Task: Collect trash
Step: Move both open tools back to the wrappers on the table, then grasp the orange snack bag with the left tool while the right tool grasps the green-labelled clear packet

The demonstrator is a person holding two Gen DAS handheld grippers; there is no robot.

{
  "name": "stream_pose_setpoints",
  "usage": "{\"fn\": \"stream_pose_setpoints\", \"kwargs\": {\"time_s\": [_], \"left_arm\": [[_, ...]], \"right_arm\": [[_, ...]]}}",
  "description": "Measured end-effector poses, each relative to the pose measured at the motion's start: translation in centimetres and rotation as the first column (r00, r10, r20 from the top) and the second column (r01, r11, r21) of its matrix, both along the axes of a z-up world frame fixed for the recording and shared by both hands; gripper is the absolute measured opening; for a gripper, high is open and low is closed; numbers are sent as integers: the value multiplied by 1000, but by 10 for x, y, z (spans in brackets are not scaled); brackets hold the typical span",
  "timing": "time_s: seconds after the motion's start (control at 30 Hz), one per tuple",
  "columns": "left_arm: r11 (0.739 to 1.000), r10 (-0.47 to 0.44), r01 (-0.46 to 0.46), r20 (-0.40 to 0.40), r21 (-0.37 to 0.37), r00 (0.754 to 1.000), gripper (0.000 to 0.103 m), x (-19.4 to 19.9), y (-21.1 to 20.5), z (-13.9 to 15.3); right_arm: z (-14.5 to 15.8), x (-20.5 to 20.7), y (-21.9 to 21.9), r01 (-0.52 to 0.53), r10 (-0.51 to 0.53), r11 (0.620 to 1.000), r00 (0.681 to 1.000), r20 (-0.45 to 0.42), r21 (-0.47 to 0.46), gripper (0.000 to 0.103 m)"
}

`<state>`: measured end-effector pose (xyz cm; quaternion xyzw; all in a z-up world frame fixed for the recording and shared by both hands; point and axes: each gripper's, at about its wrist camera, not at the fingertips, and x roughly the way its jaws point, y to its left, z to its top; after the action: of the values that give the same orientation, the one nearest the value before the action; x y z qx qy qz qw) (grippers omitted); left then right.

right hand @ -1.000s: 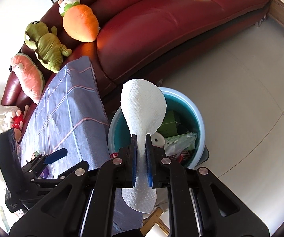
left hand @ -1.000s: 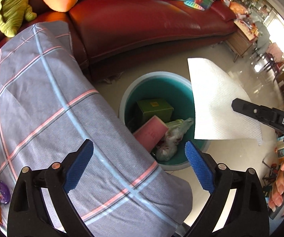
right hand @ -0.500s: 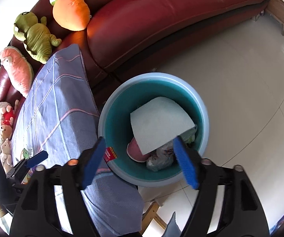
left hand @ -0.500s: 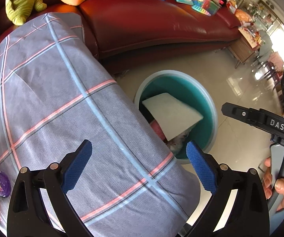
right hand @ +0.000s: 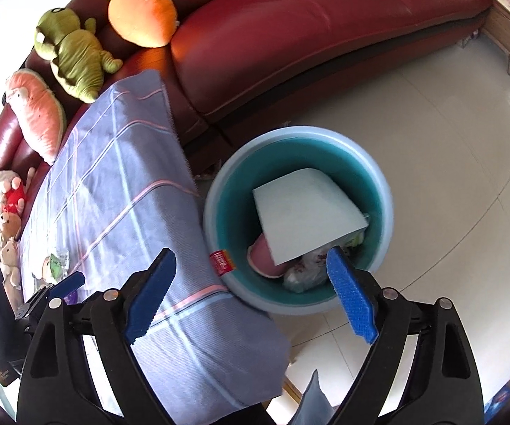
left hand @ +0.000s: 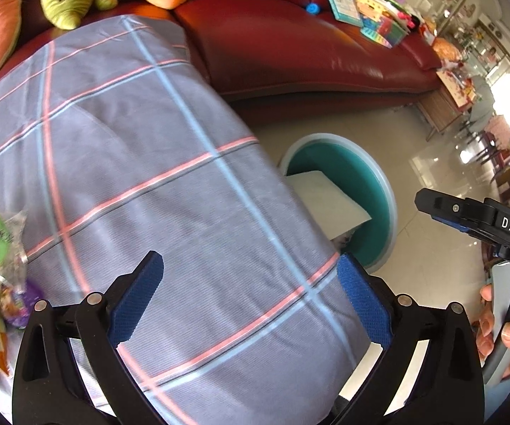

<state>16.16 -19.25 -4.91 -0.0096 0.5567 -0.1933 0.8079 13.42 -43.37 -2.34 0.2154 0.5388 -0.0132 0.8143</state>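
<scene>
Both claws are unclenched: the right gripper is spreading its ridged blue pads with nothing between them, and the left gripper hangs wide and empty over the table. From big to small: a glossy dark-red leather sofa, a woven grey tablecloth crossed by pink and pale-blue stripes, and a round teal bin (pale-blue rim). Inside it the white paper towel lies flat and tilted atop other rubbish.
</scene>
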Motion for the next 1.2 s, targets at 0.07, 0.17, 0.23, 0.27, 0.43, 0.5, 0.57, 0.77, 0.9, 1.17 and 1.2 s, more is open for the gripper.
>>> {"fn": "stream_pose_setpoints", "kwargs": {"time_s": [0.07, 0.17, 0.23, 0.27, 0.43, 0.5, 0.57, 0.77, 0.9, 1.17, 1.2], "left_arm": [[1000, 20, -20, 6, -5, 1000, 98, -4, 16, 4], [998, 55, -55, 20, -9, 998, 98, -10, 40, 10], [997, 81, -81, 27, -14, 996, 98, -14, 57, 14], [995, 95, -95, 29, -16, 995, 98, -16, 66, 16], [983, 180, -179, 29, -38, 983, 98, -31, 113, 23], [973, 229, -228, 29, -41, 973, 98, -39, 134, 24], [962, 270, -269, 27, -42, 962, 98, -47, 152, 24], [921, 386, -384, 15, -56, 922, 98, -72, 210, 25], [881, 469, -468, -6, -72, 883, 98, -84, 247, 19], [764, 628, -636, -100, -107, 771, 98, -79, 294, -4], [759, 634, -641, -98, -114, 767, 98, -77, 293, -4]], "right_arm": [[5, 0, 13, -24, 24, 1000, 1000, 3, -9, 83], [11, 1, 38, -66, 67, 998, 998, 8, -22, 83], [16, 2, 54, -94, 95, 995, 995, 14, -36, 83], [19, 1, 63, -111, 112, 993, 993, 19, -48, 83], [28, 0, 113, -216, 220, 971, 975, 23, -105, 83], [29, -1, 130, -251, 254, 961, 967, 13, -119, 83], [29, -3, 149, -290, 292, 948, 956, 0, -131, 83], [33, -9, 203, -385, 387, 910, 922, -21, -156, 83], [34, -15, 233, -446, 447, 881, 894, -31, -160, 83], [23, -18, 261, -499, 497, 855, 866, -57, -140, 83], [22, -17, 262, -501, 497, 855, 866, -60, -138, 83]]}}
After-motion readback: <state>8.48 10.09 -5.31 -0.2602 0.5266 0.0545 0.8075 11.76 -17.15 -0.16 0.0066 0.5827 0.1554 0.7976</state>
